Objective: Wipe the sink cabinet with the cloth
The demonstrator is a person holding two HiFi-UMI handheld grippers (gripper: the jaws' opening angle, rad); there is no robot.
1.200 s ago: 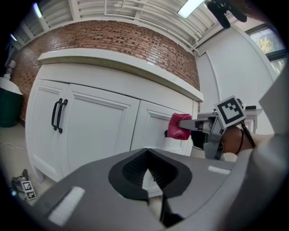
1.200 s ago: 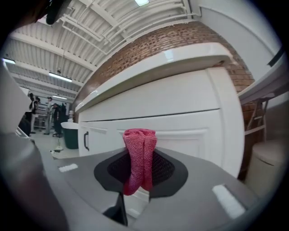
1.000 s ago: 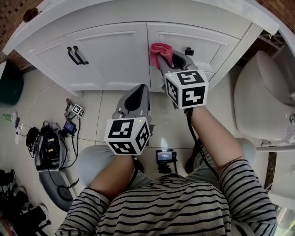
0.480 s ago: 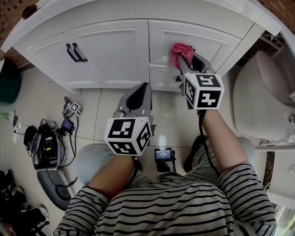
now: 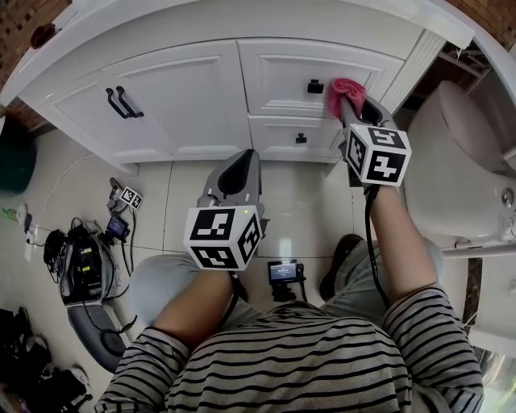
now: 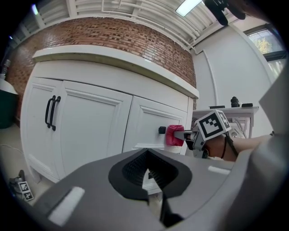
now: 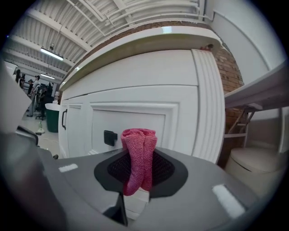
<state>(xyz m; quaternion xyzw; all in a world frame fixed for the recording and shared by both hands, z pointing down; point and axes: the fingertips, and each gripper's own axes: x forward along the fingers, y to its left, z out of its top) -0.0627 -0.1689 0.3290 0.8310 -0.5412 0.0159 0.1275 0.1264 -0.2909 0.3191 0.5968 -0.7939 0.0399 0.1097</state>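
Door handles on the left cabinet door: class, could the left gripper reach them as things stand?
Probably yes: the left gripper holds nothing, and nothing stands between it and the door handles.

A white toilet [image 5: 451, 161] stands at the right on pale glossy floor tiles [image 5: 298, 210]. A dark green bin [image 5: 14, 153] sits at the left edge, below a red brick wall [image 5: 20, 20]. Nearer, a grey-and-black device [image 5: 85, 270] trails cables, perhaps a battery pack, with a small square-marker tag [image 5: 131, 195] near it. A little lit screen [image 5: 284, 273] sits between the person's knees.
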